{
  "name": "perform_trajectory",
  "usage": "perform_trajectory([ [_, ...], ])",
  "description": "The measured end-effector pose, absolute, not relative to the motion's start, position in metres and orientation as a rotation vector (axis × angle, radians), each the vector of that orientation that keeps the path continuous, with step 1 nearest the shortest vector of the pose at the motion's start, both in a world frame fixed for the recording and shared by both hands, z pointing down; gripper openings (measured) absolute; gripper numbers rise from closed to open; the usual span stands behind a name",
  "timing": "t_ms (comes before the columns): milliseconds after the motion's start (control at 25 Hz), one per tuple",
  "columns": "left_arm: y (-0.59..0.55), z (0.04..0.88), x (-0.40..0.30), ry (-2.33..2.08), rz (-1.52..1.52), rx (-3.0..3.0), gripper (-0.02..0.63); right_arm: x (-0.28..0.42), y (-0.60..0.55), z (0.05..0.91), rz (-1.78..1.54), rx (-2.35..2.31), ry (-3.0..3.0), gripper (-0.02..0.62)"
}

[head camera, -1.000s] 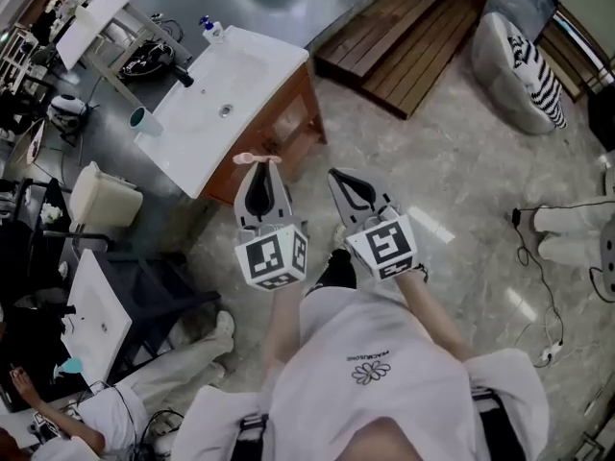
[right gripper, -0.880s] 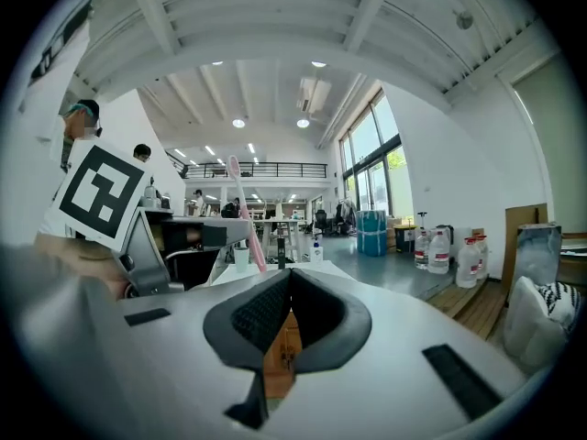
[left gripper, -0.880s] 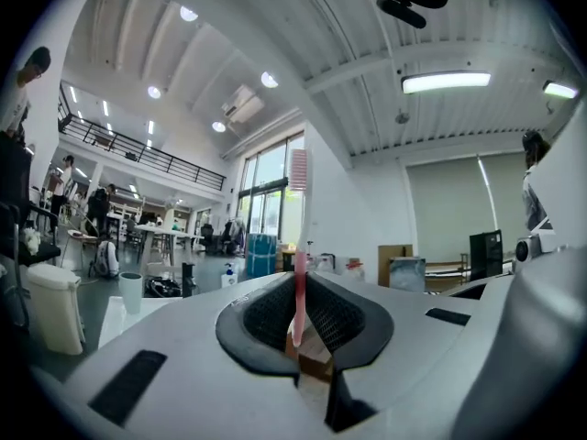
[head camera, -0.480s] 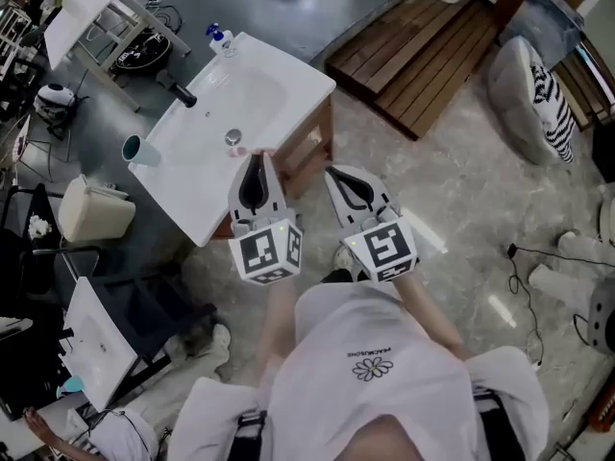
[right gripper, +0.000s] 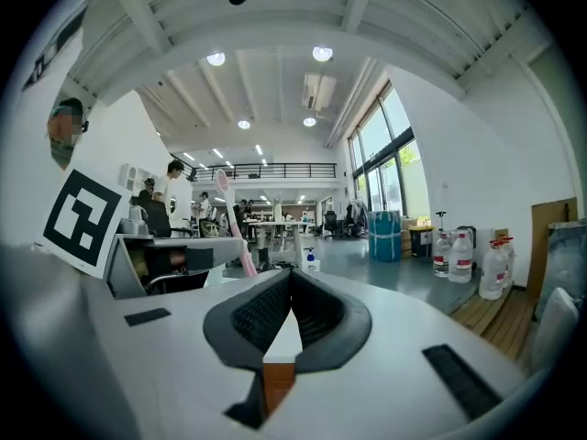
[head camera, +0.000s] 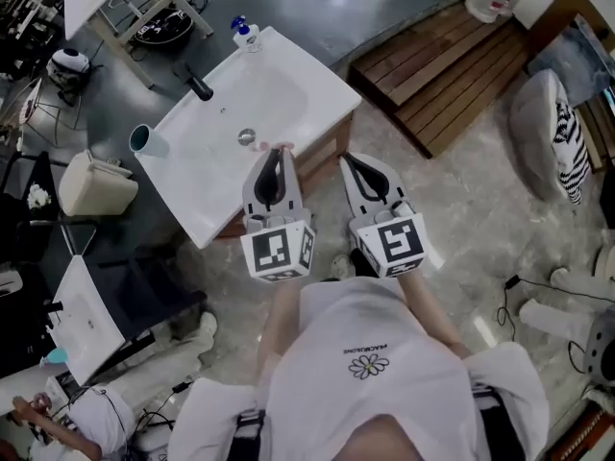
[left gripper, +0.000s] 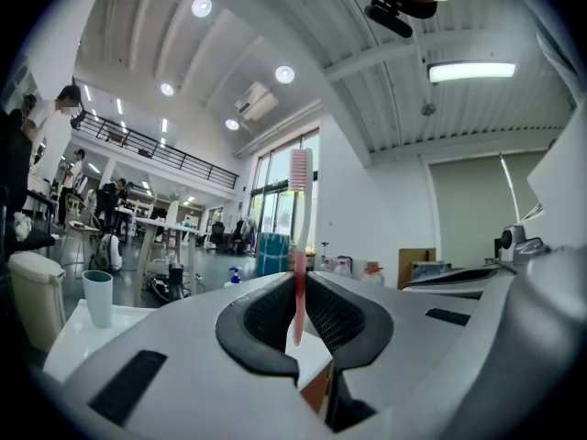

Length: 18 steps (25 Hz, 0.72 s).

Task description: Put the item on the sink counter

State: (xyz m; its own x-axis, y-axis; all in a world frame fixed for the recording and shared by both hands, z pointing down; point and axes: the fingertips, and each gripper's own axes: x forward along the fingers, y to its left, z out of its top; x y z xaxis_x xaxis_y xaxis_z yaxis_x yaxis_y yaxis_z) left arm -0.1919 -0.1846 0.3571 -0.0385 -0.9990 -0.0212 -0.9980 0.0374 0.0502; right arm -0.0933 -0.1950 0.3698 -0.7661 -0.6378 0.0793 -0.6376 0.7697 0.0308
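A pink toothbrush (left gripper: 299, 246) stands upright between the jaws of my left gripper (left gripper: 300, 287), which is shut on its handle. In the head view the left gripper (head camera: 275, 154) reaches over the near edge of the white sink counter (head camera: 207, 195), close to the drain (head camera: 247, 137). The toothbrush (head camera: 282, 147) shows as a small pink bit at the jaw tips. My right gripper (head camera: 350, 163) hangs beside it, off the counter's right corner, jaws shut with nothing between them. From the right gripper view (right gripper: 292, 278) the toothbrush (right gripper: 236, 227) leans at left.
On the counter are a black faucet (head camera: 197, 86), a teal cup (head camera: 146, 140) and a blue-capped soap bottle (head camera: 245, 32). A white bin (head camera: 91, 188) stands left of it. A wooden platform (head camera: 432, 75) and a striped cushion (head camera: 555, 128) lie at right. A seated person (head camera: 91, 416) is at bottom left.
Both grippers have travelled toward the sink counter. The left one, still holding the toothbrush, went from short of the counter to over its near edge.
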Motion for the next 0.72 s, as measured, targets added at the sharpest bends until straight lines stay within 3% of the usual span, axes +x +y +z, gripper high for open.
perform_trajectory([
  [720,-0.276,0.360,-0.177,-2.323,0.000,2.086,0.043,-0.075,-0.313,0.370,0.043,1.009,-2.927,0.011],
])
